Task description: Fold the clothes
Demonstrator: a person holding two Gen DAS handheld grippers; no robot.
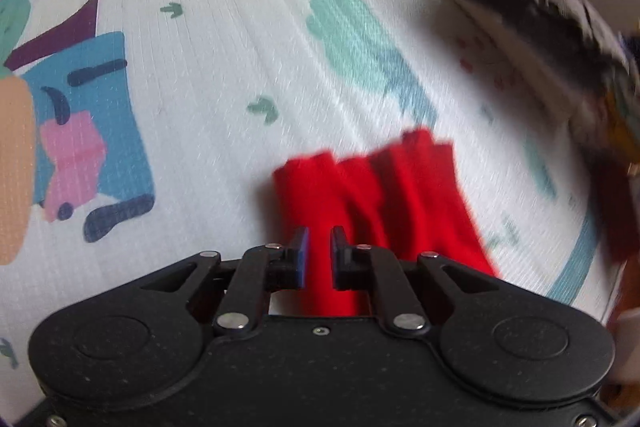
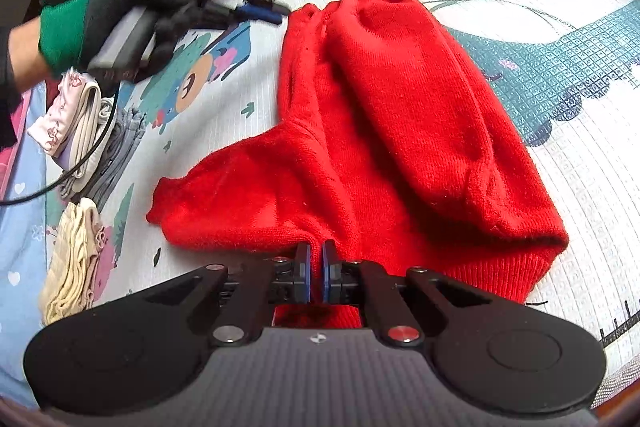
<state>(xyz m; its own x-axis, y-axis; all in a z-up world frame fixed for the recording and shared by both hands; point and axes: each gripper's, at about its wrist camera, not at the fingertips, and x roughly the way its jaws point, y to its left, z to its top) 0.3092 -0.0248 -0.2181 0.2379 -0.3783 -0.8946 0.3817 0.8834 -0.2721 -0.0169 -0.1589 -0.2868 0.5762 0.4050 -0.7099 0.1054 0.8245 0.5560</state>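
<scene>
A red sweater (image 2: 384, 131) lay spread on a patterned play mat (image 2: 560, 7), filling the middle of the right wrist view, with one sleeve (image 2: 224, 203) reaching toward the lower left of the frame and a ribbed cuff (image 2: 508, 267) at the lower right. The right gripper (image 2: 315, 277) sat at the lower centre of that view with its jaws nearly together, pinched on the near edge of the sweater, a thin strip of red showing between the blue pads. In the upper left of the same view a gloved hand (image 2: 120, 15) held the left gripper (image 2: 264, 11) just beside the far corner of the sweater; blur hid whether it touched the cloth. In the left wrist view the left gripper (image 1: 319, 257) had its jaws close together with a narrow gap, red fabric (image 1: 376, 195) visible through the gap and beyond it, but I could not tell whether the pads pressed on it. At the left edge of the right wrist view lay folded clothes (image 2: 80, 123) in pale pink, beige and grey, and a cream garment (image 2: 76, 259) lower down.
</scene>
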